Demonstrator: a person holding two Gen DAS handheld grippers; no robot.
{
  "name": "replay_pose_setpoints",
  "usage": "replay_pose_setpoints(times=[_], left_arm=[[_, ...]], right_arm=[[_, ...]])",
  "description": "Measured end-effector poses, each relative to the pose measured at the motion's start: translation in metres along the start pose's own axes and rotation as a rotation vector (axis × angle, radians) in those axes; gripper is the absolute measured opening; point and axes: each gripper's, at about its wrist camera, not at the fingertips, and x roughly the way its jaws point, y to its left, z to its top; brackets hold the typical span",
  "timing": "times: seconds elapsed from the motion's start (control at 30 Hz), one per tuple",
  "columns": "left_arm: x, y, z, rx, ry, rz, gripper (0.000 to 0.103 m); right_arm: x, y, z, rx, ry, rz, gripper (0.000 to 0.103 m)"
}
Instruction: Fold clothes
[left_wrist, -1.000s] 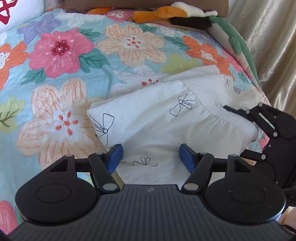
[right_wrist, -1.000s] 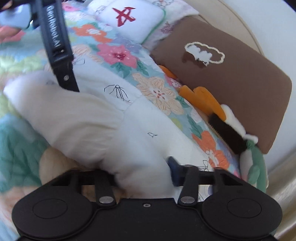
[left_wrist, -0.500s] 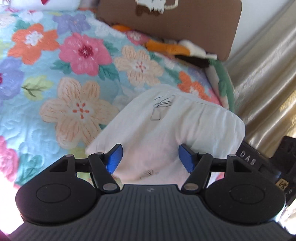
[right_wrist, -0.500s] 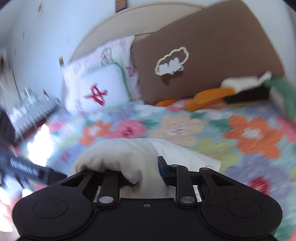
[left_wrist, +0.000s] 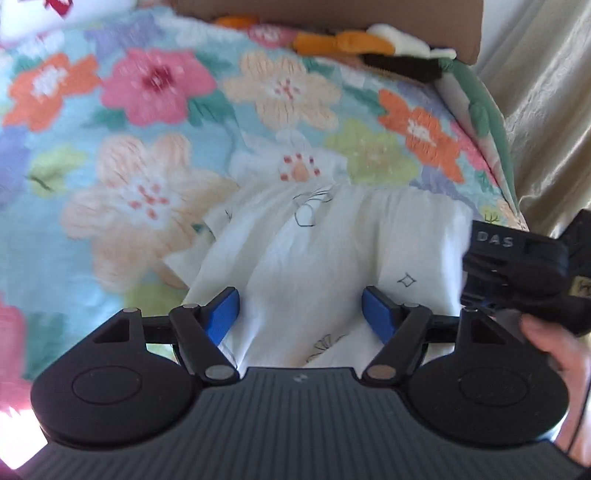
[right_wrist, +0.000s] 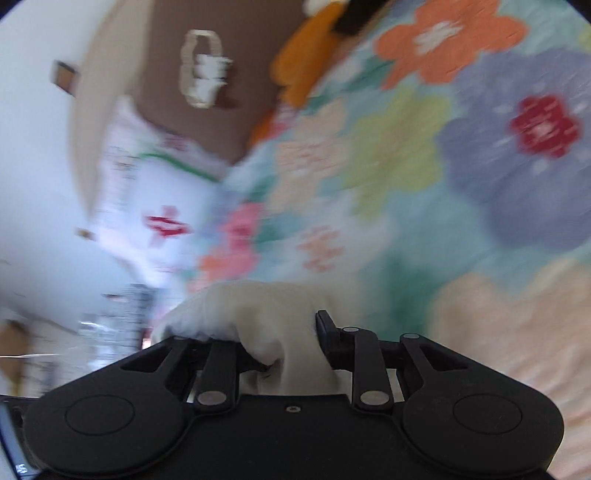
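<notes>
A white garment (left_wrist: 332, 251) with thin line drawings sits rumpled on the flowered quilt (left_wrist: 147, 85), near the bed's right side. My left gripper (left_wrist: 299, 314) is over its near part. The jaws are opening wide; cloth lies between the blue pads (left_wrist: 221, 317), which do not pinch it. My right gripper's black body (left_wrist: 517, 258) is at the garment's right edge, with a hand (left_wrist: 554, 343) behind it. In the blurred right wrist view, my right gripper (right_wrist: 284, 332) has a bunch of the garment (right_wrist: 251, 306) between its fingers. The cloth hides the left finger, and the jaws are easing apart.
A brown cushion (left_wrist: 461, 29) and an orange, black and white plush toy (left_wrist: 351, 44) lie at the head of the bed. A white pillow with a red mark (right_wrist: 166, 221) is beside the cushion. A gold curtain (left_wrist: 546, 110) hangs past the bed's right edge.
The garment lay flat and folded a second ago; now it is gathered up and rumpled between both grippers. The right wrist view has rolled far over and blurred. The left jaws stand slightly wider.
</notes>
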Motion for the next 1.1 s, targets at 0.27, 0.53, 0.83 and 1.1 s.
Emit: replay_pose_setpoints(times=[0.27,0.53,0.83,1.1], left_arm=[[-0.007,-0.032,-0.009,0.167,-0.004,0.018,0.076],[-0.011,-0.021,-0.023,0.165,0.036,-0.011,0.076],[-0.013,-0.037,-0.031,0.238,0.015,0.036,0.076],[-0.018,-0.034,-0.021,0.250,-0.014,0.075,0.076]], right_arm=[[-0.034,-0.001,0.018,-0.060,0.110,-0.240,0.052],[-0.089,0.025,0.022,-0.333,0.028,-0.448,0.063],[-0.078,0.066,-0.003,-0.621,-0.052,-0.302,0.063],[-0.044,0.034,-0.028,-0.692,0.279,-0.441,0.063]])
